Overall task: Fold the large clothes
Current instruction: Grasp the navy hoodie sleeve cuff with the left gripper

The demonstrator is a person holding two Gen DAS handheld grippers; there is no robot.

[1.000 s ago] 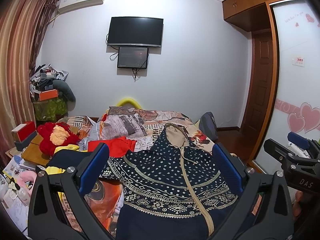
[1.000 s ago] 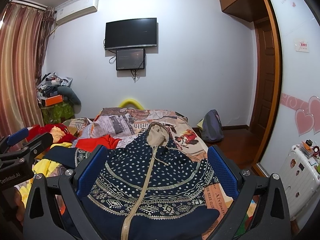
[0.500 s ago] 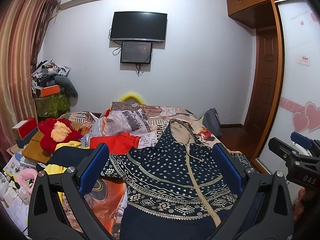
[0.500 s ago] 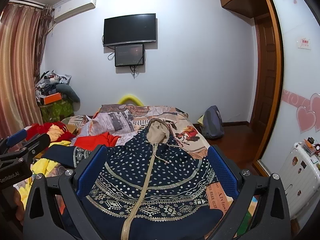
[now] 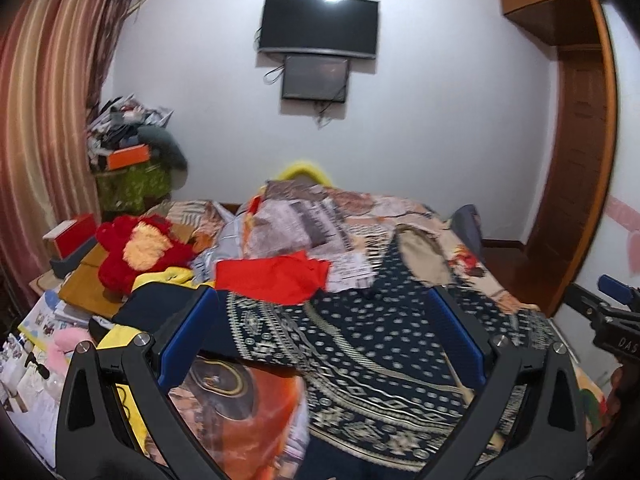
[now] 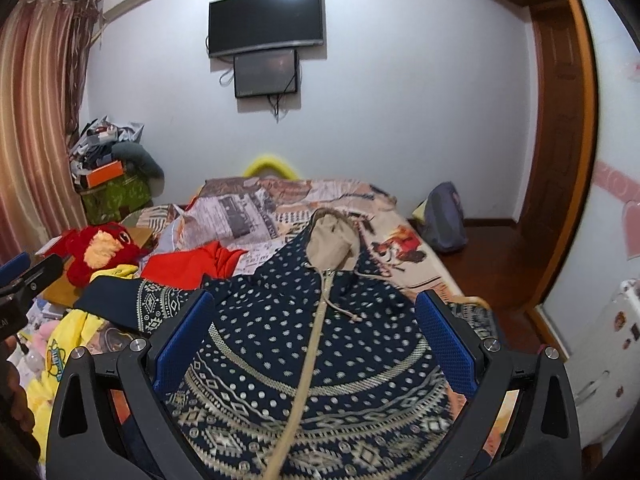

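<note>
A navy hooded jacket (image 6: 316, 340) with beige dots, bands and a beige zip lies spread face up on the bed, its tan hood (image 6: 334, 236) pointing away. It also shows in the left wrist view (image 5: 372, 340). One sleeve (image 6: 132, 304) stretches left. My left gripper (image 5: 320, 336) is open and empty above the jacket's left side. My right gripper (image 6: 316, 336) is open and empty above the jacket's chest. Neither touches the cloth.
A red garment (image 5: 276, 276) lies next to the jacket's left shoulder. A red plush toy (image 5: 136, 252), yellow clothes (image 6: 68, 344) and clutter sit at the left. A patterned bedspread (image 6: 256, 208) covers the bed. A backpack (image 6: 444, 220) stands on the floor at the right.
Both grippers have moved forward and lower over the jacket, so it fills more of each view. The left view has swung left. Both jaws stay open.
</note>
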